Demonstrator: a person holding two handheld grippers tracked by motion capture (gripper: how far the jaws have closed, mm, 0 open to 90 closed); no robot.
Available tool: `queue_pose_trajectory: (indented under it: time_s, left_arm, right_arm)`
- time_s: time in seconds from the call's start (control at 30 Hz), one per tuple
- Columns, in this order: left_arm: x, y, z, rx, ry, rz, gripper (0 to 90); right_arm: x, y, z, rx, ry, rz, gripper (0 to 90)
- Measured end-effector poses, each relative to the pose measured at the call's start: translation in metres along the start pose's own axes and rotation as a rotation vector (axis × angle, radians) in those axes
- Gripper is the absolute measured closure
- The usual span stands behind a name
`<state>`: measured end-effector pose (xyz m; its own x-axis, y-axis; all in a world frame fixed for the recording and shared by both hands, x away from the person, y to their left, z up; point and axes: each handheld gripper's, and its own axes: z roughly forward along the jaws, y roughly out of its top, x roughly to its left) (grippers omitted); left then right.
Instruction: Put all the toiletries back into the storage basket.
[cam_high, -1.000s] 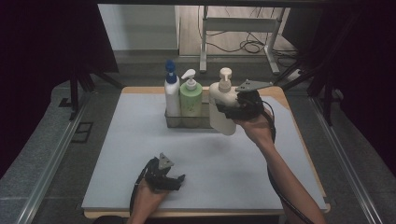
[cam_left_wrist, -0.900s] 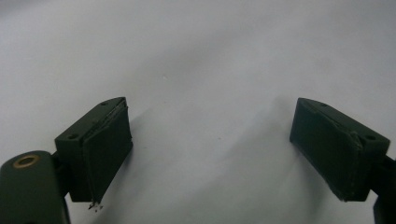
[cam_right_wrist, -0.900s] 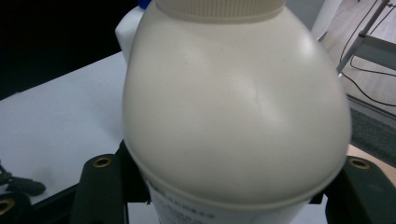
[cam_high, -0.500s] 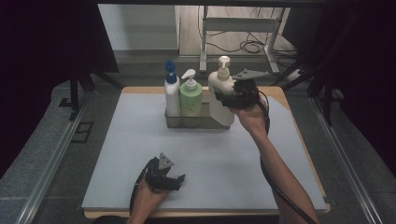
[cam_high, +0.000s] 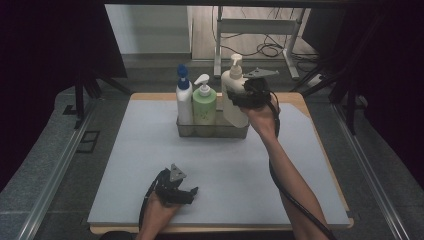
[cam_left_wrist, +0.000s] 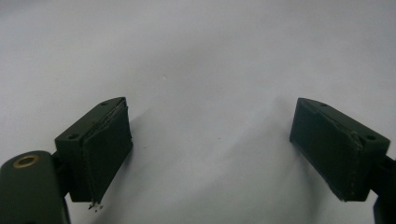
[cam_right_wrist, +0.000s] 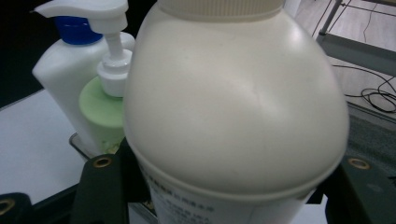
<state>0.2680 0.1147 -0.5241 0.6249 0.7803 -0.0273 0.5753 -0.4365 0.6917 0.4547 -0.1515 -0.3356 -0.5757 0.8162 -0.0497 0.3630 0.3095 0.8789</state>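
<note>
My right claw (cam_high: 239, 95) is clenched around the cream bottle (cam_high: 233, 97), gripping its body just below the shoulder; in the right gripper view the bottle (cam_right_wrist: 233, 107) swells between my two black jaws and they press on either side of it. I am carrying it to the metal rack (cam_high: 212, 130) at the far side of the table (cam_high: 150, 150), where the white bottle with the blue cap (cam_high: 183, 100) and the green bottle (cam_high: 204, 105) already stand side by side. From the high view the cream bottle sits at the rack's right end, upright, its base about level with the rim; I cannot tell whether it has gone down inside yet or hangs just above the slot.

So I judge the job nearly done: two bottles are in place, the third is at its spot, and what is left is to settle it fully, let go and pull my hand back.

My left claw (cam_high: 186, 192) rests near the front edge of the table, released, its jaws spread wide with nothing between them but the bare grey surface.

Against the frame a second ago, the cream bottle was to the right of the rack and lower; now it has moved in towards the green bottle. My left hand has not shifted.
</note>
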Motion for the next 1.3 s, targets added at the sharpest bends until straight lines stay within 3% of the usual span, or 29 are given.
queue_pose_trajectory:
  time_s: [0.37, 0.83, 1.3]
  left_arm:
    - [0.000, 0.000, 0.000, 0.001, 0.001, 0.003, 12.2]
    - [0.000, 0.000, 0.000, 0.005, 0.001, 0.003, 12.2]
    - [0.000, 0.000, 0.000, 0.004, 0.000, 0.002, 12.2]
  right_arm:
    - [-0.005, -0.004, 0.026, -0.001, -0.026, 0.037, 38.3]
    - [-0.011, -0.011, 0.048, 0.007, -0.065, 0.033, 38.3]
    - [-0.004, -0.026, 0.061, 0.034, -0.051, 0.035, 38.3]
